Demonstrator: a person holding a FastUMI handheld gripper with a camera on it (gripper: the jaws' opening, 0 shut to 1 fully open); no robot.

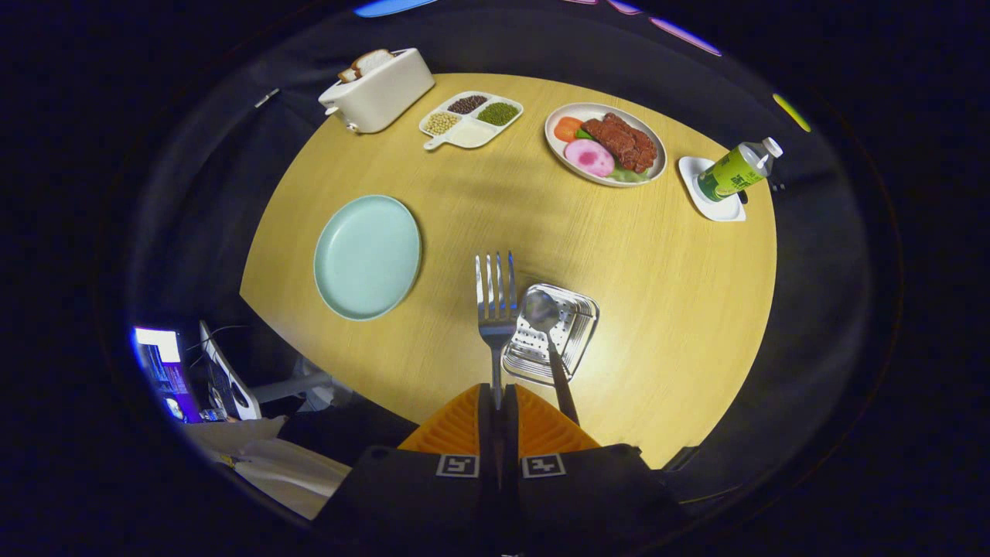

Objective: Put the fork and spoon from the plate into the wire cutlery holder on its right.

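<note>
My gripper (496, 402) is shut on the handle of a metal fork (496, 298), which points forward with its tines up, high above the round wooden table (665, 309). Just right of the fork stands the wire cutlery holder (572, 340), seen from above. A spoon (544, 317) with a dark handle stands in it, bowl up, handle leaning back toward my fingers. The pale green plate (366, 257) lies bare to the left of the fork and holder.
At the table's far side stand a white toaster (379, 91) with bread, a divided dish of beans (470, 120), a plate of meat and vegetables (605, 144), and a green bottle (736, 170) on a white coaster. A chair and monitor sit below the table's left edge.
</note>
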